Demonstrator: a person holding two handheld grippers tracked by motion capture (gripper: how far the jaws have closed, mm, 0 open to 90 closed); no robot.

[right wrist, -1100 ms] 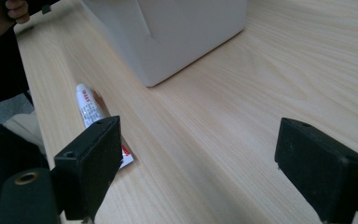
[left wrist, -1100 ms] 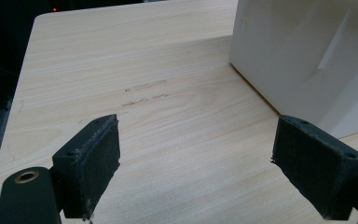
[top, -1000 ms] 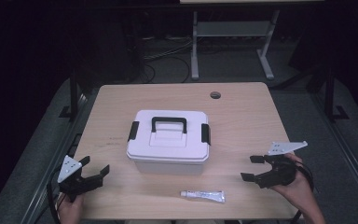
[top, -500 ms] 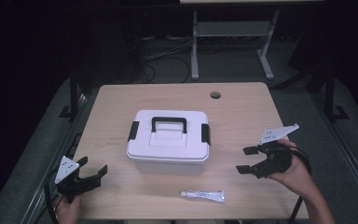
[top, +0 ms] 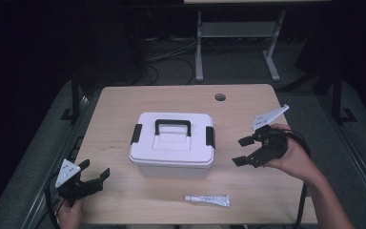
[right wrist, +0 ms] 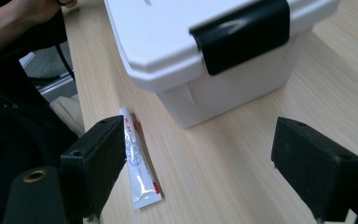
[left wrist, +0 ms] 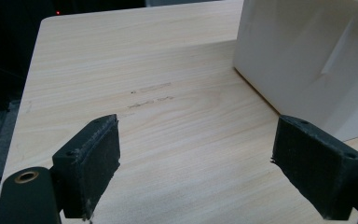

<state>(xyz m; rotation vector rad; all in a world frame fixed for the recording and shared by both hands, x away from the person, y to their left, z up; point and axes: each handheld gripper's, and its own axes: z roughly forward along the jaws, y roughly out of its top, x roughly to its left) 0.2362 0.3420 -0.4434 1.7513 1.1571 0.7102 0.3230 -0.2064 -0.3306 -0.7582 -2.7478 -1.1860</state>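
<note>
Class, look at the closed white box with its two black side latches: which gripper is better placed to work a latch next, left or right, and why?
Probably the right. The right gripper hovers open beside the box, facing its right latch. The left gripper sits open near the table's front-left corner, farther from the left latch.

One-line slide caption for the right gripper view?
Open right tool faces the white box's black latch, a tube lying on the table beside it.

box (top: 172,145) mid-table, tube (top: 207,200) before it
</note>
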